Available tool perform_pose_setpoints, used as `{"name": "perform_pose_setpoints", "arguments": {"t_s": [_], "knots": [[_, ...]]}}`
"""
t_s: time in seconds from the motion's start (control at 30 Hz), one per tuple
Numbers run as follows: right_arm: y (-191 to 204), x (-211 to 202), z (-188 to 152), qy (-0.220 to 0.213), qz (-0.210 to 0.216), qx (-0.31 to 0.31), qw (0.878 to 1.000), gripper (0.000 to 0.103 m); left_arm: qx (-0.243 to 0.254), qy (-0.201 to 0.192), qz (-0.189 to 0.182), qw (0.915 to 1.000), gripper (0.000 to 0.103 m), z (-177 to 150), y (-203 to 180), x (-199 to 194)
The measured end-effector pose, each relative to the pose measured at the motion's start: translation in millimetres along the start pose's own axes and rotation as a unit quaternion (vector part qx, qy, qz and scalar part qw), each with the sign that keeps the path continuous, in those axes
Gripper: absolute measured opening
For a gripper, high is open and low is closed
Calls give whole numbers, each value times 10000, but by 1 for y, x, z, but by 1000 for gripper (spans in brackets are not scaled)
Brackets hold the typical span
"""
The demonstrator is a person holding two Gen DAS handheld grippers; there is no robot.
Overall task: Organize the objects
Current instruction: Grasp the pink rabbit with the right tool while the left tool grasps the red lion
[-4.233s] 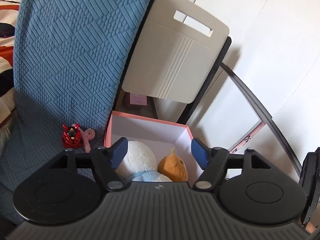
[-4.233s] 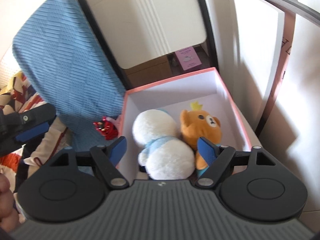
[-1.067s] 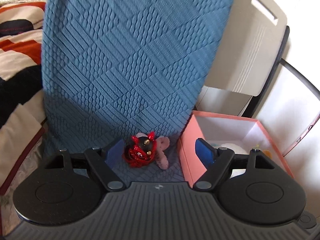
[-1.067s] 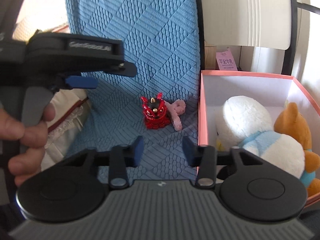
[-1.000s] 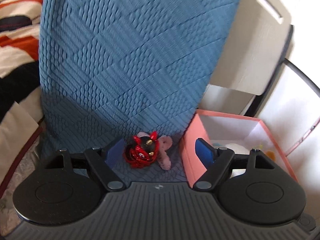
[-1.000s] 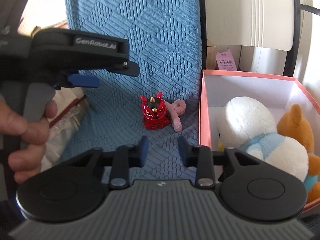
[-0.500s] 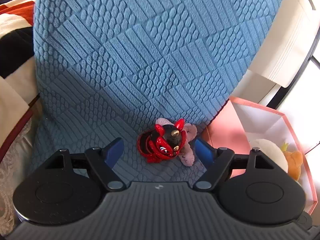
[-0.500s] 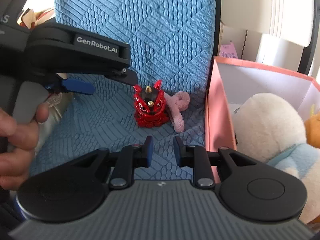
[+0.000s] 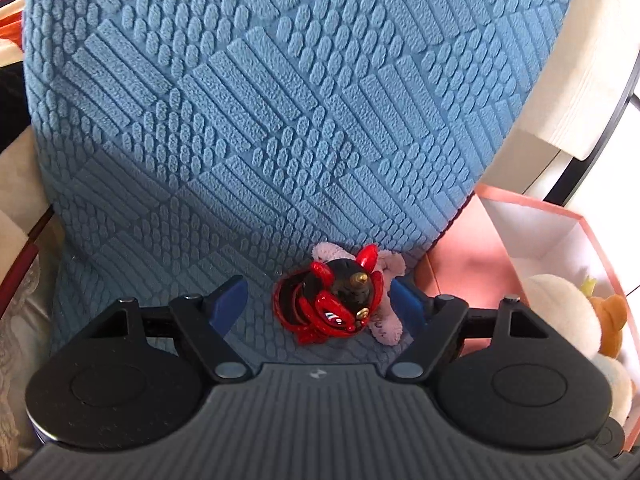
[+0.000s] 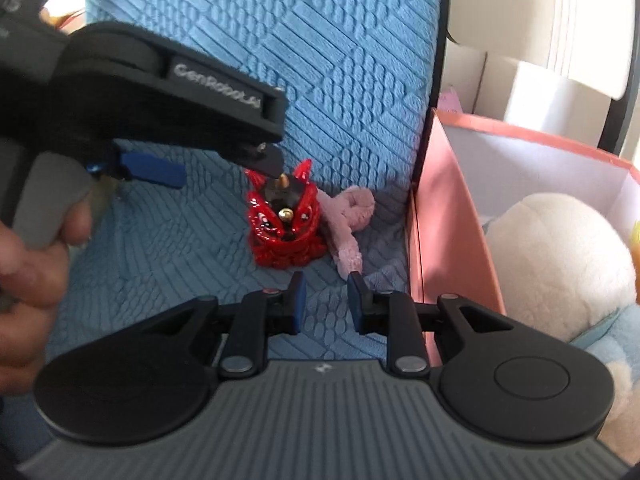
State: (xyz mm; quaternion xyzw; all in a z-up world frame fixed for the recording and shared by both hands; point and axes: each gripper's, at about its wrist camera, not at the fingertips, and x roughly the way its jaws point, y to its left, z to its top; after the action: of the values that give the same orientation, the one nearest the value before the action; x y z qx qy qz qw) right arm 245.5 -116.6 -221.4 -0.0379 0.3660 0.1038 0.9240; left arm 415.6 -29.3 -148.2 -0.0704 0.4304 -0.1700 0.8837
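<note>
A small red lion figure (image 9: 330, 306) stands on the blue textured cushion (image 9: 280, 100), with a pink plush (image 9: 386, 320) against its right side. My left gripper (image 9: 318, 306) is open, its blue fingers on either side of the figure and not touching it. In the right wrist view the figure (image 10: 285, 228) and the pink plush (image 10: 347, 220) lie just ahead of my right gripper (image 10: 323, 300), whose jaws are narrowed to a small gap and empty. The left gripper body (image 10: 132, 96) hangs over the figure there.
A pink box (image 10: 448, 216) stands right of the cushion, holding a white plush (image 10: 556, 256) and an orange bear (image 9: 608, 320). A beige folding chair back (image 9: 576, 80) rises behind it. Patterned bedding (image 9: 8, 32) lies at far left.
My left gripper has moved down and forward so the red figure now sits between its fingers. My right gripper has come closer to the toys, its jaws narrower than a second ago.
</note>
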Motion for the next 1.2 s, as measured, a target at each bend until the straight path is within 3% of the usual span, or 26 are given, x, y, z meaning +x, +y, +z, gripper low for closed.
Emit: {"name": "perform_pose_setpoints", "arguments": {"t_s": [0.47, 0.73, 0.97, 1.07, 1.13, 1.2], "knots": [[-1, 43, 9, -45, -453, 244, 9987, 25, -177, 294, -529, 9980, 80, 11, 25, 36], [-2, 59, 11, 92, -529, 227, 9983, 25, -185, 565, -560, 9967, 80, 3, 34, 51], [-6, 68, 11, 200, -530, 299, 9979, 26, 14, 644, -535, 9965, 80, -7, 16, 66], [-8, 70, 12, 264, -464, 368, 9979, 26, -28, 547, -574, 9968, 73, -8, 17, 67], [-16, 73, 13, 263, -384, 411, 9981, 25, -60, 556, -636, 9964, 63, -8, 17, 67], [-19, 75, 20, 280, -376, 346, 9983, 22, -85, 538, -637, 9965, 61, -7, 17, 65]]}}
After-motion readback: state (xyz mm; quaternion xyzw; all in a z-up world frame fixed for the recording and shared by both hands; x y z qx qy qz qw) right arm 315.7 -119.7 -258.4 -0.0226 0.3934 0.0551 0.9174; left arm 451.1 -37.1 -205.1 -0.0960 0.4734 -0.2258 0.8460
